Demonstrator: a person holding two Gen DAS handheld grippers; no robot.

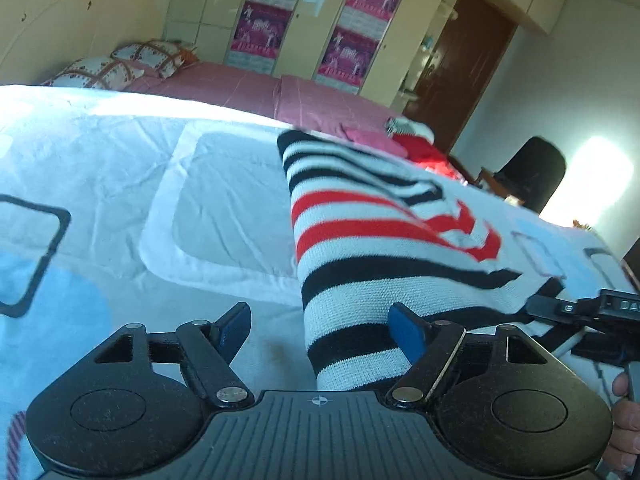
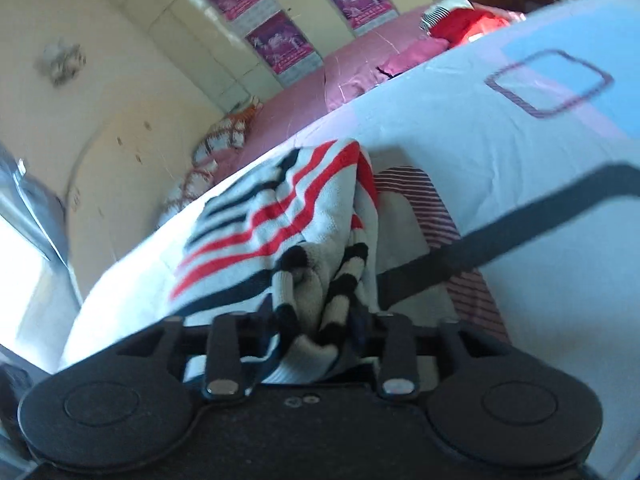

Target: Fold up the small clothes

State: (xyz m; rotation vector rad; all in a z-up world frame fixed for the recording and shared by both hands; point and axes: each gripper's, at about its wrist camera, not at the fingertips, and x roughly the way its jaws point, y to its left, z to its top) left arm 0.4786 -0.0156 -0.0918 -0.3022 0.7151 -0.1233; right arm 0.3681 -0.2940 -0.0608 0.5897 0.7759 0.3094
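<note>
One striped knit garment, white with black and red bands, lies on the bed's white and pale-blue quilt, its near end reaching down between the two fingers of the left gripper. That gripper is spread wide: its left finger stands over bare quilt, its right blue pad lies against the fabric, and nothing is pinched. At the right edge of the left wrist view the right gripper's black fingers meet the garment's near right corner, with part of a hand showing below them.

In the right wrist view the right gripper is pressed together on a bunched corner of the same garment, so that the cloth rises off the quilt and drapes back toward the bed's far edge. The gathered knit hides both fingertips.

Beyond the quilt lies a pink sheet. Two patterned pillows sit at its far left corner. One small pile of clothes, pink, red and striped, rests near the far right edge. Four magenta posters hang on the cream wardrobe behind, a brown door stands to their right, and one dark chair sits past the bed's right side.
</note>
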